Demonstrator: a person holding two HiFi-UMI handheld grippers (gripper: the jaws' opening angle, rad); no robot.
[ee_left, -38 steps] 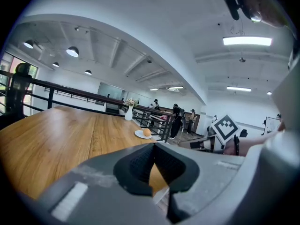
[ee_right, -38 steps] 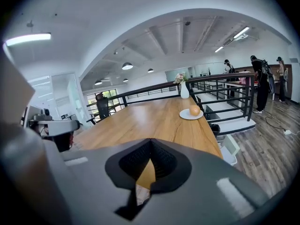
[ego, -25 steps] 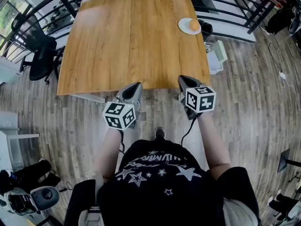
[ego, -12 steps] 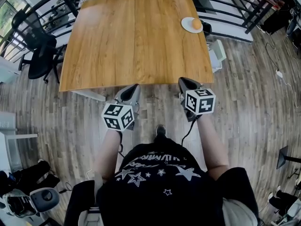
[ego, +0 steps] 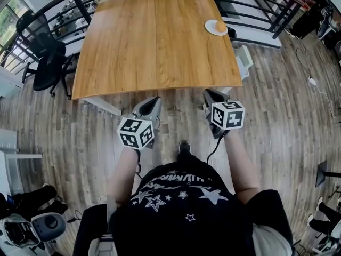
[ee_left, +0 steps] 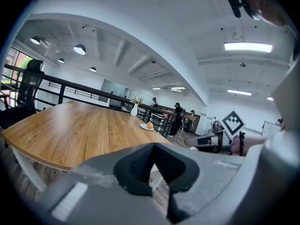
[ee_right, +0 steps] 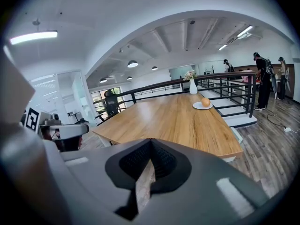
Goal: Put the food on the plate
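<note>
Head view: table (ego: pixel 154 41) edge has slid up-frame, away from left gripper (ego: pixel 152 102) and right gripper (ego: pixel 211 95), both closed and empty. Orange (ego: pixel 220 25) sits on plate (ego: pixel 210 30), upper right. Task looks done, with the person apparently backing off.

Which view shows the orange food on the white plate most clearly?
The right gripper view: the orange food sits unobstructed on the plate, seen from the side. The head view shows it small, from above; the left gripper view shows it tiny and distant.
</note>
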